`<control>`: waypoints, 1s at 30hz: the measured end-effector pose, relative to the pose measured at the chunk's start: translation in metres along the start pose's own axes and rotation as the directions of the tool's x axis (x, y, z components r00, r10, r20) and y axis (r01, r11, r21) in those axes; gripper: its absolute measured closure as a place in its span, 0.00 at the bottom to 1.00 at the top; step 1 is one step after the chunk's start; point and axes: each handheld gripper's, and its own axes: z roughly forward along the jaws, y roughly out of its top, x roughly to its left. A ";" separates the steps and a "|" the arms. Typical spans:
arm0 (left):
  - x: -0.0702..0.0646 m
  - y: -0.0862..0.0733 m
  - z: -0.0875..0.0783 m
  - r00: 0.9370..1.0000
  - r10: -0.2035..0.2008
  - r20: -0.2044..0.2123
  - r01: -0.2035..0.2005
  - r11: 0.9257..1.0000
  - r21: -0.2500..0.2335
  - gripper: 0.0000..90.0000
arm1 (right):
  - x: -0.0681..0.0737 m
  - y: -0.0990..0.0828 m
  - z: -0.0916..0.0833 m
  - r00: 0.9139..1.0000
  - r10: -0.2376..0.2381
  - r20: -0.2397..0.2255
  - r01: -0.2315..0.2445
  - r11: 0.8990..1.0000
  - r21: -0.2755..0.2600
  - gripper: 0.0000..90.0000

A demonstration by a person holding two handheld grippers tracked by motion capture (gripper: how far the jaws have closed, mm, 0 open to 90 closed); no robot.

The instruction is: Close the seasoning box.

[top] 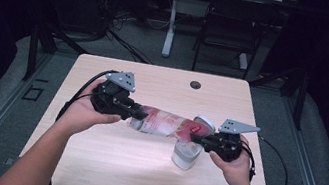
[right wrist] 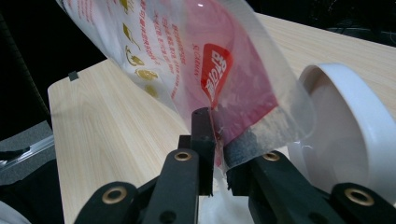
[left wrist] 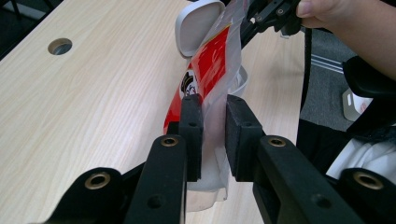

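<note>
Well, a note per thing, as seen from beside the table:

Bag: a see-through plastic bag (top: 167,123) with red print is stretched almost level above the table (top: 105,163), strung between the two grippers. In the left gripper view (left wrist: 210,70) it runs away from the jaws toward the other hand.

Left gripper: the left gripper (top: 136,113) grips one end of the bag. In its own view (left wrist: 214,135) the two black pads stand narrow with the clear film between them; whether both pads press on it I cannot tell for sure, though the film is pulled taut from there.

Right gripper: the right gripper (top: 195,138) pinches the other end. In its own view (right wrist: 217,140) the jaws are nearly together, clamped on the red-printed edge of the bag (right wrist: 205,65).

Jar: a clear jar (top: 186,154) stands on the table right under the bag's right end, just in front of the right gripper.

Lid: a white lid (top: 204,123) is just behind the bag, near the jar; it shows large at the right of the right gripper view (right wrist: 345,135).

Hands: one hand wraps each gripper, forearms coming in from the near edge.

Hole: a round cable hole (top: 195,85) sits near the table's far edge, well apart from the work.
</note>
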 end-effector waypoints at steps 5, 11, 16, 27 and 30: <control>0.000 0.000 0.000 1.000 0.002 -0.004 -0.002 1.000 0.001 0.89 | 0.000 0.000 0.000 1.000 -0.003 0.000 0.003 1.000 0.004 0.93; 0.000 0.001 0.000 1.000 0.003 -0.009 -0.003 1.000 0.006 0.90 | 0.000 0.000 0.001 1.000 -0.001 -0.004 0.001 1.000 0.007 0.93; -0.001 0.002 0.000 1.000 0.001 -0.014 -0.001 1.000 0.009 0.91 | 0.000 0.000 0.001 1.000 0.000 -0.007 0.000 1.000 0.009 0.92; 0.000 0.002 0.000 1.000 0.002 -0.013 -0.002 1.000 0.010 0.91 | -0.003 -0.001 -0.001 1.000 0.001 -0.008 -0.001 1.000 0.012 0.90; 0.000 0.001 0.000 1.000 0.002 -0.011 -0.002 1.000 0.009 0.92 | -0.003 -0.002 -0.001 1.000 0.001 -0.008 0.000 1.000 0.016 0.91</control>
